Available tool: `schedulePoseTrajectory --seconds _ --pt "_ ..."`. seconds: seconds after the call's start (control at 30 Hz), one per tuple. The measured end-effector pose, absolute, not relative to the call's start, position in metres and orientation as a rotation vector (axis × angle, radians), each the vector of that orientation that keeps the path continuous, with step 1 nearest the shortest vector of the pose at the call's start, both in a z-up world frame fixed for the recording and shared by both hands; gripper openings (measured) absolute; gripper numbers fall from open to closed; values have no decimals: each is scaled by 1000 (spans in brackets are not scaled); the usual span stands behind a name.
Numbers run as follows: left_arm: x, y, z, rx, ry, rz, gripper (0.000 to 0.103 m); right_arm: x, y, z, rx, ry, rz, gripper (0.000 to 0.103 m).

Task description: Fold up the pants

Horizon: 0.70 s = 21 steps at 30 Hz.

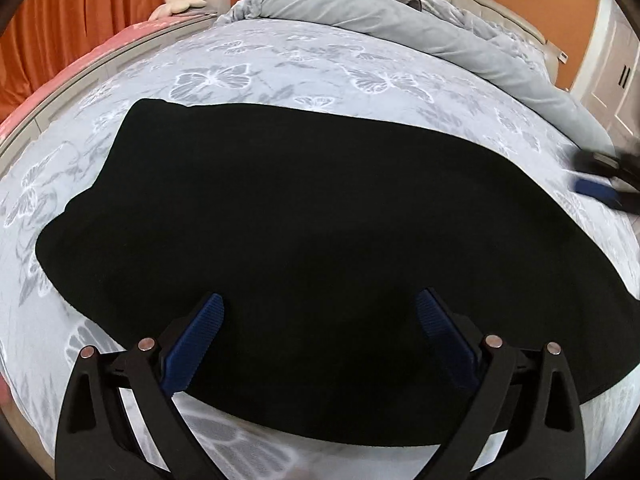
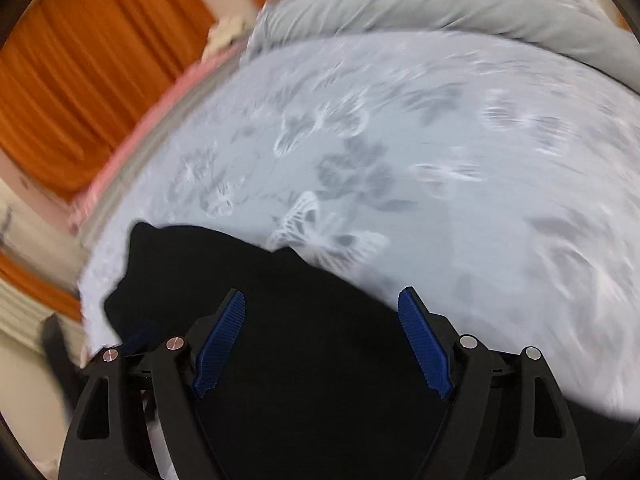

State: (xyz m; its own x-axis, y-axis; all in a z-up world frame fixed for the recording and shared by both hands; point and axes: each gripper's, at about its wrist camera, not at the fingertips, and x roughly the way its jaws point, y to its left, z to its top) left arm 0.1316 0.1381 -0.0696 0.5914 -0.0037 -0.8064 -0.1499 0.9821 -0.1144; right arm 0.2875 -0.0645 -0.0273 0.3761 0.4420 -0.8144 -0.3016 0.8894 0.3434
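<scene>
Black pants (image 1: 304, 240) lie flat and folded on the pale blue butterfly-print bedsheet (image 1: 280, 68), filling the middle of the left wrist view. My left gripper (image 1: 320, 304) hovers over their near edge, open wide, its blue pads apart with nothing pinched between them. The right gripper (image 1: 600, 184) shows blurred at the right edge of that view, beyond the pants' end. In the right wrist view, which is motion-blurred, the pants (image 2: 312, 360) fill the lower left and my right gripper (image 2: 322, 300) stands open above them, holding nothing.
A rolled grey duvet (image 1: 400, 12) lies along the far side of the bed. Orange curtains (image 2: 80, 80) and a pink strip (image 1: 80, 60) border the bed on the left. A white cabinet (image 1: 616, 72) stands at the far right.
</scene>
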Motion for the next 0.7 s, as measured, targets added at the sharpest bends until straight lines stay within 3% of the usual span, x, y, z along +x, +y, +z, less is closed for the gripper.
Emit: schedulePoseTrajectory --seconds 0.1,0.17,0.23,0.37,0.5,0.57,0.7 --pt "137 140 -70 -177 938 63 98 308 -35 -61 118 1210 481 78" --pt "139 145 -70 -205 936 58 98 300 -17 -63 30 1178 499 69" --pt "145 146 -69 -225 927 67 98 303 -3 -69 -104 1119 402 68" --pt "152 137 -70 -178 921 90 98 324 -8 -70 -30 1062 311 69" --pt "152 131 -69 -166 899 102 98 273 -34 -12 -5 882 211 75" --pt "151 131 -65 -192 877 96 98 223 -59 7 22 822 135 87" --pt "145 128 -61 -212 836 92 98 139 -81 -2 -25 812 -15 87"
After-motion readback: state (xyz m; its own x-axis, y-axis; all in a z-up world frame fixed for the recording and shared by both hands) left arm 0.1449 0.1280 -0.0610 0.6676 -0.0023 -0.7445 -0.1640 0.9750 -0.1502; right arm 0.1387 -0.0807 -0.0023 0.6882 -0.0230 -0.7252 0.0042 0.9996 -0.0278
